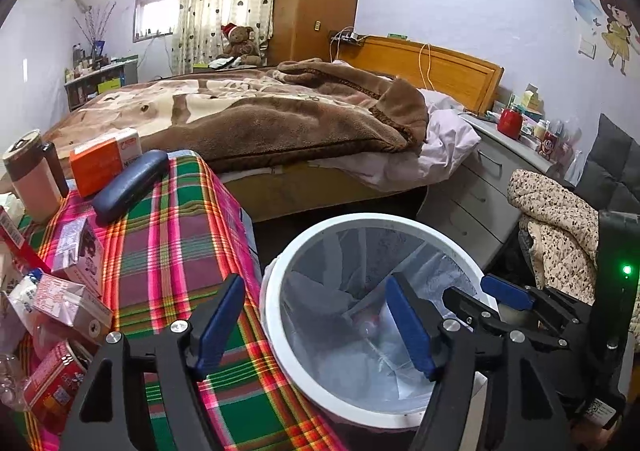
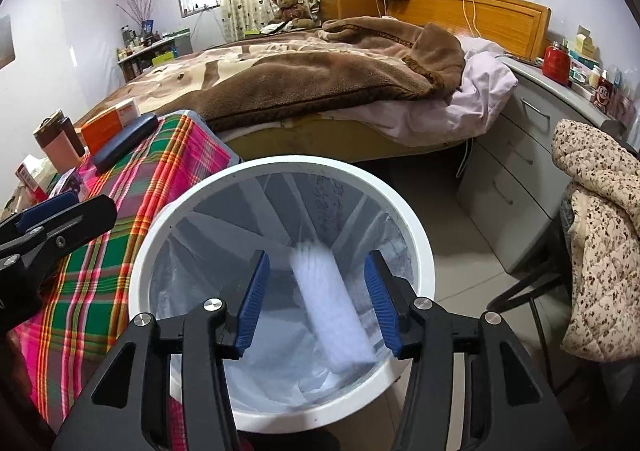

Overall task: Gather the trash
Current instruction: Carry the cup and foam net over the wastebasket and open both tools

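Note:
A white bin (image 1: 280,291) (image 2: 160,227) lined with a clear bag stands on the floor beside a table under a plaid cloth (image 1: 180,251) (image 2: 100,251). My left gripper (image 1: 316,325) is open and empty, with one finger over the cloth and the other over the bin. My right gripper (image 2: 316,303) is open above the bin mouth. A blurred white piece of trash (image 2: 332,311) lies between its pads without touching either. A clear crumpled item (image 1: 368,327) rests inside the bag. Cartons (image 1: 72,299), a red box (image 1: 56,375) and a plastic bottle (image 1: 8,371) crowd the table's left end.
On the table stand a dark glasses case (image 1: 128,187), an orange box (image 1: 100,167) and a flask (image 1: 32,179). A bed with a brown blanket (image 1: 260,119) lies behind. A grey drawer unit (image 2: 520,179) and a chair draped with a floral jacket (image 2: 600,243) stand to the right.

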`<state>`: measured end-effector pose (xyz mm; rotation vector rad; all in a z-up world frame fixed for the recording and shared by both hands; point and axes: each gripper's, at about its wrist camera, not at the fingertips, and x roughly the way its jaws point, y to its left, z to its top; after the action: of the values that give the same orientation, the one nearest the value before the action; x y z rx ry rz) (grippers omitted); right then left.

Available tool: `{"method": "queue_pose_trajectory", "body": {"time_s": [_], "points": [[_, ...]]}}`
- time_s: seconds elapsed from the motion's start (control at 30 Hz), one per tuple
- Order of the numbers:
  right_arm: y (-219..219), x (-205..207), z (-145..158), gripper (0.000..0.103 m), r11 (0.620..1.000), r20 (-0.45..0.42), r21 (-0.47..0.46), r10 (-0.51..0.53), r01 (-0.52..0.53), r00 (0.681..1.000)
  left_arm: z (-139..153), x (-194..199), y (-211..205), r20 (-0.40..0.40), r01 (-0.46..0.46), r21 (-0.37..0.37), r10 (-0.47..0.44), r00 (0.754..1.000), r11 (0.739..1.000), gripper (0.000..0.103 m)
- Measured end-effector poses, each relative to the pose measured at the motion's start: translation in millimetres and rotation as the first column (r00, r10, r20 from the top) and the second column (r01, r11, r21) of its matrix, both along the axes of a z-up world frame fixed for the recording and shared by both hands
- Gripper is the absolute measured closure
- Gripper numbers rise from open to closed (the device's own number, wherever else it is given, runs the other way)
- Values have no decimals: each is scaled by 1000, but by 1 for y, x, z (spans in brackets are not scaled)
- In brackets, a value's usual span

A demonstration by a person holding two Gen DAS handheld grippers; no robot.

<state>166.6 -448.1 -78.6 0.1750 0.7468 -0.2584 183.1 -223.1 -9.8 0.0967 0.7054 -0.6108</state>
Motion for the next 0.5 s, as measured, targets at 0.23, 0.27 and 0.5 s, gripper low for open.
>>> {"method": "queue_pose_trajectory", "body": {"time_s": [0.23,0.27,0.5], "points": [[14,-2,12,49,1000,35,-9,21,-21,999,11,-5,24,17,-37,-25,37,999,999,30],[16,-3,14,49,1000,44,-12,25,-24,999,13,-6,28,20,-45,-27,46,999,999,30],[33,-5,25,49,999,81,-17,52,-50,995,27,-15,56,49,-89,-49,92,995,995,30]]}}
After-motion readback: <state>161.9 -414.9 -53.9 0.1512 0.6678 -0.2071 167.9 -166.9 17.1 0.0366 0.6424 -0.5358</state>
